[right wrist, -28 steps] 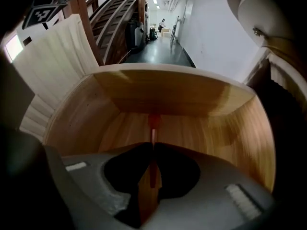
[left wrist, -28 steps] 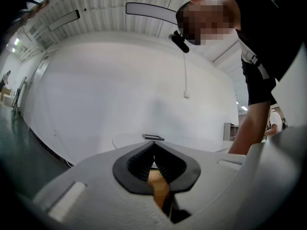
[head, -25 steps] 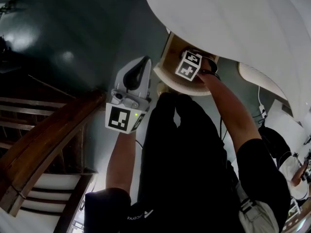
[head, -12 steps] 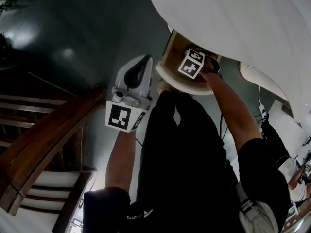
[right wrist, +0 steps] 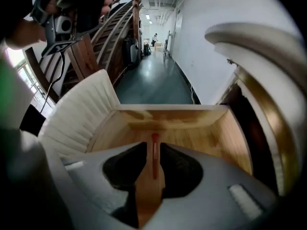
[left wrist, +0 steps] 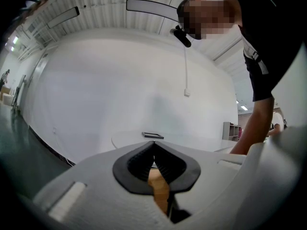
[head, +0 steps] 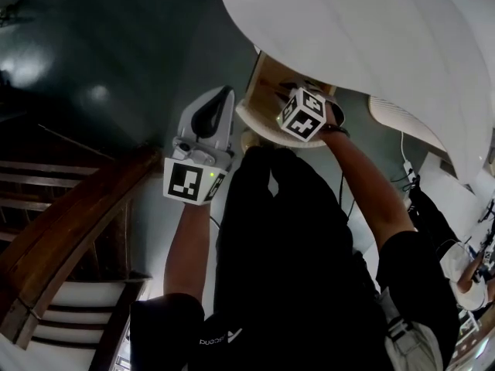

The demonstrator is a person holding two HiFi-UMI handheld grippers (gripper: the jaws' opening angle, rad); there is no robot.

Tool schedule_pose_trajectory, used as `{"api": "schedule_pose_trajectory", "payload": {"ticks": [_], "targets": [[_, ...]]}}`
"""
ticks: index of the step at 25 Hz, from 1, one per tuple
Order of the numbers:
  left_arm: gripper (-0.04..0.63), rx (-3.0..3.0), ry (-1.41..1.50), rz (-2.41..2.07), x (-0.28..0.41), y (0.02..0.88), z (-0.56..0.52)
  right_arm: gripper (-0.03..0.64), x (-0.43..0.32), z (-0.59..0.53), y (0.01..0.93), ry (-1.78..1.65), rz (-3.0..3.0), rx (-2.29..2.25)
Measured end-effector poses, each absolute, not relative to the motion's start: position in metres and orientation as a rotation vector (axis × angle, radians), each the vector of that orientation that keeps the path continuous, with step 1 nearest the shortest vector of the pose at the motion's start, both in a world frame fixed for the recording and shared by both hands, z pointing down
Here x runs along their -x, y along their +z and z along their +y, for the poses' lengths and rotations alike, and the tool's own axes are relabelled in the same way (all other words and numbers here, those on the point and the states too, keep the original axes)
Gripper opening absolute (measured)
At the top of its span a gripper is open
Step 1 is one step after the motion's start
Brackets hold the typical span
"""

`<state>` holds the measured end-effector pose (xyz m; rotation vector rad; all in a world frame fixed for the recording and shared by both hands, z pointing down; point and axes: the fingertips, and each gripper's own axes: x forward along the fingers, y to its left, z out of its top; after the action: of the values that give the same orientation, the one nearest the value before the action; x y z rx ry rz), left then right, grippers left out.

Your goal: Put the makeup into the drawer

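Note:
The wooden drawer [right wrist: 201, 128] stands pulled out from under the round white table [head: 371, 29]. A thin red makeup stick [right wrist: 154, 162] lies on the drawer floor. My right gripper [right wrist: 153, 145] hangs above it, pointing steeply down, open. Its jaws have just swung wide and eased in a little, and the stick shows in the gap without touching the pads. In the head view the right gripper [head: 298, 95] is over the drawer [head: 263, 72], its tips hidden behind its marker cube. My left gripper [head: 223, 93] is held level beside the drawer, its tips [left wrist: 153, 145] together, nothing held.
The drawer's white ribbed front [right wrist: 81, 114] curves along its left side. The table's rim [right wrist: 259, 37] overhangs the drawer on the right. A wooden staircase [head: 69, 222] runs along the left over dark green floor [head: 116, 52]. The person's dark-clad body fills the lower head view.
The right gripper has lifted up out of the drawer, its marker cube now larger and nearer the camera. The left gripper has kept its place.

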<state>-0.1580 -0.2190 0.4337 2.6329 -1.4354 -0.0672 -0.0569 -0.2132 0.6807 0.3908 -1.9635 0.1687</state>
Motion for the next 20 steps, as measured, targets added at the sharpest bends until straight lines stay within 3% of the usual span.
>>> {"api": "schedule_pose_trajectory", "payload": {"ticks": [20], "targets": [[0.011, -2.785, -0.062, -1.312, 0.091, 0.337, -0.193, 0.003, 0.042, -0.191, 0.392, -0.052, -2.558, -0.792]]}}
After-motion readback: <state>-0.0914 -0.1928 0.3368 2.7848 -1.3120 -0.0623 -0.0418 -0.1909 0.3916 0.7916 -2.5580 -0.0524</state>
